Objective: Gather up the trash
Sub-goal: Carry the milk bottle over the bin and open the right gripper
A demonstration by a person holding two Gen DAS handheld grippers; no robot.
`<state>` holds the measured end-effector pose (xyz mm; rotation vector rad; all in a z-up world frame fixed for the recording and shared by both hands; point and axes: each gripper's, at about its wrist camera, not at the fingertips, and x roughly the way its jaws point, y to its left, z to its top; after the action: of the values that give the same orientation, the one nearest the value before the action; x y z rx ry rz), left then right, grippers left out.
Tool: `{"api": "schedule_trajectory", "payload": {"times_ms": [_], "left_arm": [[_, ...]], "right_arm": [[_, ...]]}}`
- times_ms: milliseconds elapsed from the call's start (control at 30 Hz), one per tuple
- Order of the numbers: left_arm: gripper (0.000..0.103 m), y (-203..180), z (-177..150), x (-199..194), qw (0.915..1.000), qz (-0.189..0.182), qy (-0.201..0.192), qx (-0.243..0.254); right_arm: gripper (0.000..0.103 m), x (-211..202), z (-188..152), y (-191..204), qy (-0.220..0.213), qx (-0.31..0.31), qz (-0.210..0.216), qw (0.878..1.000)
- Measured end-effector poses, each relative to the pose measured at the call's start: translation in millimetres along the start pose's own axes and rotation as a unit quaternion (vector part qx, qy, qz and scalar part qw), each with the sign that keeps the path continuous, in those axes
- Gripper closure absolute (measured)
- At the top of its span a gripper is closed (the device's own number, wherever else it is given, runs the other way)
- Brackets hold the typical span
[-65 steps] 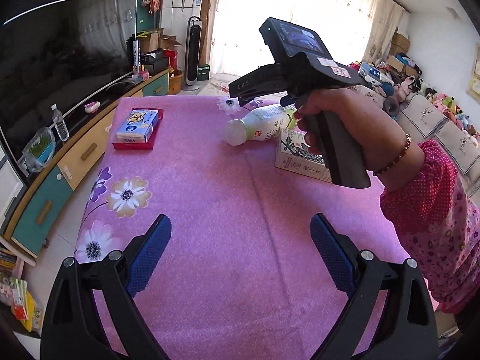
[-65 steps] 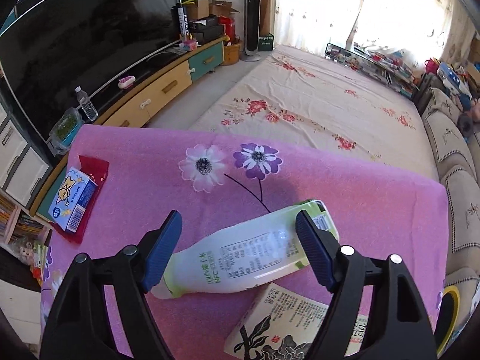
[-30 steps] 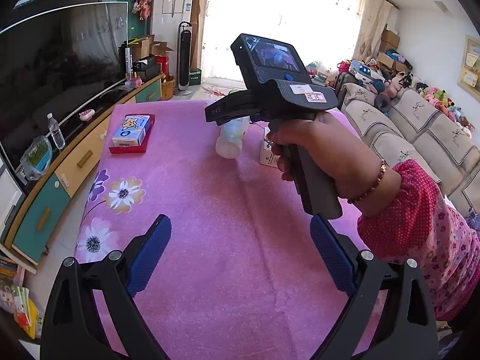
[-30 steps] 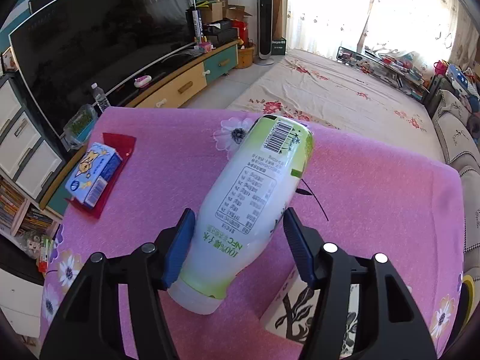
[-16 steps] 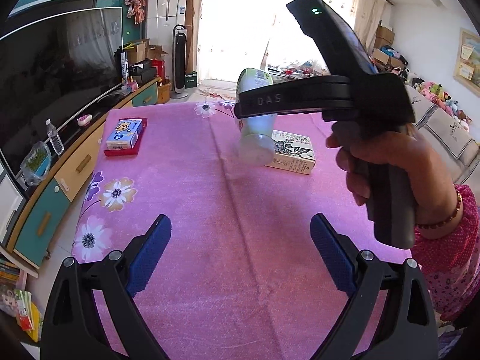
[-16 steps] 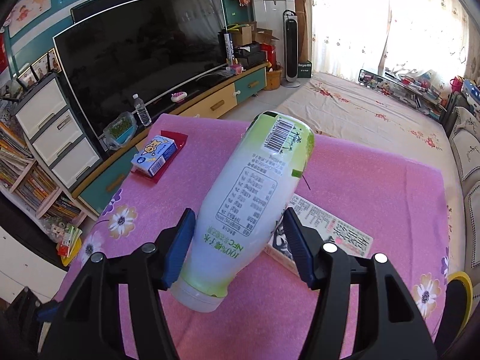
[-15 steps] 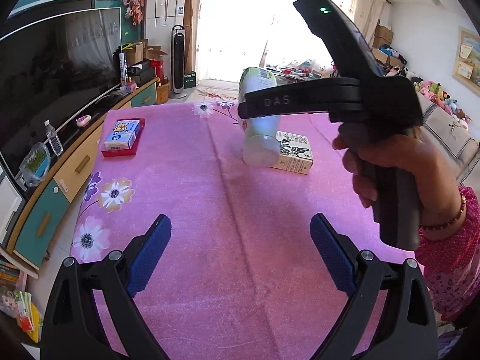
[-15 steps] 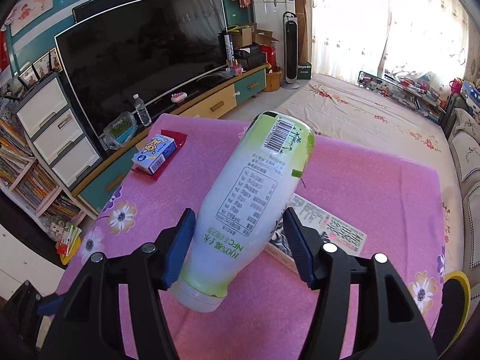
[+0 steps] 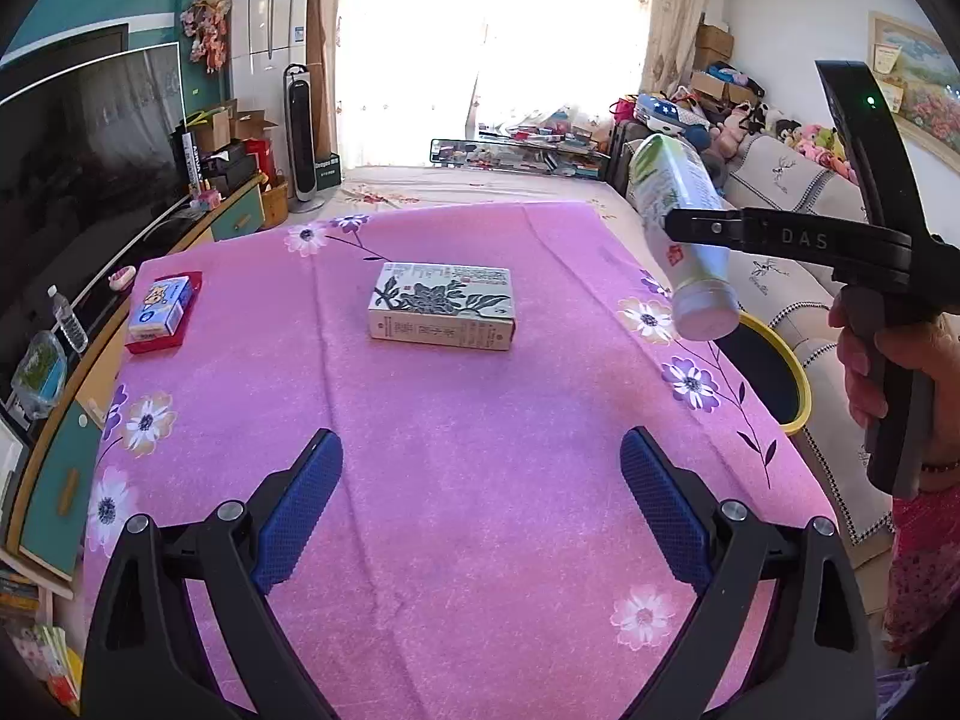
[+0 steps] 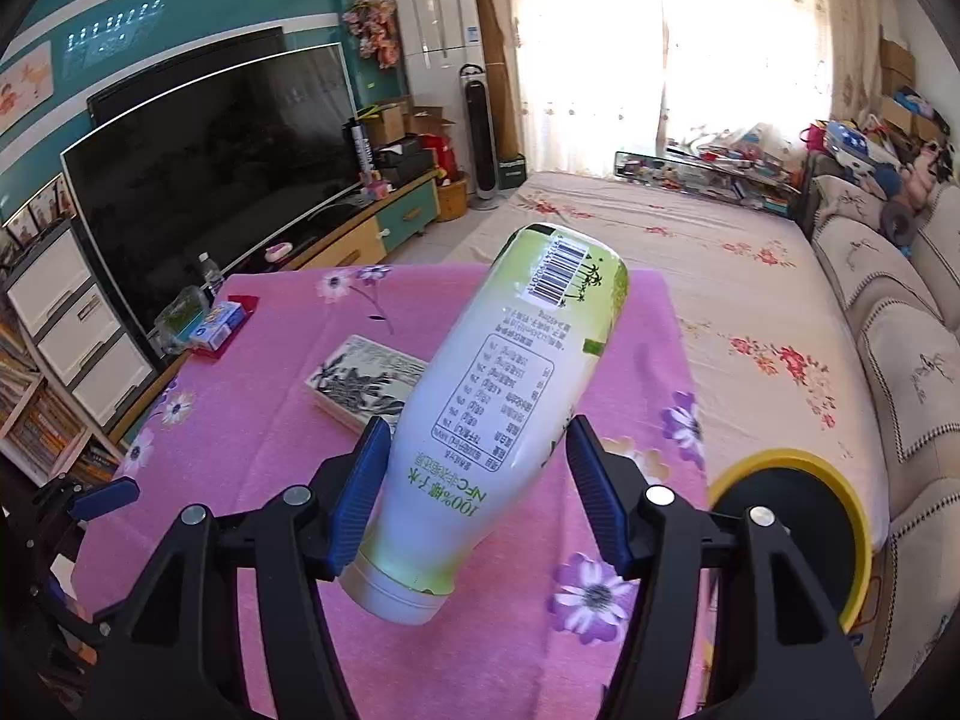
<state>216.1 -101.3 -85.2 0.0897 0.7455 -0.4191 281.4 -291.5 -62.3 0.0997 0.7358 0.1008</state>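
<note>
Pink cloth covers the worktop (image 9: 480, 450), where a flat box (image 9: 443, 306) and a small carton (image 9: 161, 309) lie. Beside its right edge stands a yellow-rimmed bin (image 10: 798, 534). Right tongs (image 10: 474, 492) clamp the bottle (image 10: 498, 408), cap down, near the bin; next, I'd say: carry it over the rim and release. Left tongs (image 9: 480, 504) hang apart, empty.

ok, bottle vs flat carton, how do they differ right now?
The bottle is clamped in the right gripper, airborne, cap end down; the carton lies flat on the pink cloth, untouched. Bottle is round, white and green; carton is boxy with dark floral print. Both carry printed labels.
</note>
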Motion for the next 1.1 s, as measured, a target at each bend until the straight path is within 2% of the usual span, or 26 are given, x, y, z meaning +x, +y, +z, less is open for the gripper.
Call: {"api": "schedule_trajectory", "payload": {"times_ms": [267, 367, 533, 800, 833, 867, 1100], "left_arm": [[0.011, -42, 7, 7, 0.9994, -0.014, 0.004, 0.032], [0.011, -50, 9, 13, 0.9992, -0.017, 0.009, 0.035], [0.011, -60, 8, 20, 0.9988, -0.017, 0.018, 0.043], [0.011, -61, 10, 30, 0.9984, -0.010, 0.030, 0.047], [0.011, -61, 10, 32, 0.9984, -0.011, 0.032, 0.046], [0.011, -61, 10, 34, 0.9983, -0.011, 0.034, 0.046], [0.011, -54, 13, 48, 0.9981, -0.010, 0.043, 0.042]], "right_arm": [[0.045, -27, -34, -118, 0.001, 0.077, -0.094, 0.993], [0.045, -22, -48, -157, 0.015, 0.099, -0.135, 0.986], [0.045, 0, -67, -196, 0.047, 0.117, -0.168, 0.978], [0.043, 40, -90, -230, 0.091, 0.131, -0.203, 0.966], [0.037, 40, -92, -233, 0.089, 0.133, -0.211, 0.964], [0.034, 38, -92, -234, 0.085, 0.134, -0.219, 0.963], [0.029, 12, -88, -217, 0.049, 0.125, -0.202, 0.970]]}}
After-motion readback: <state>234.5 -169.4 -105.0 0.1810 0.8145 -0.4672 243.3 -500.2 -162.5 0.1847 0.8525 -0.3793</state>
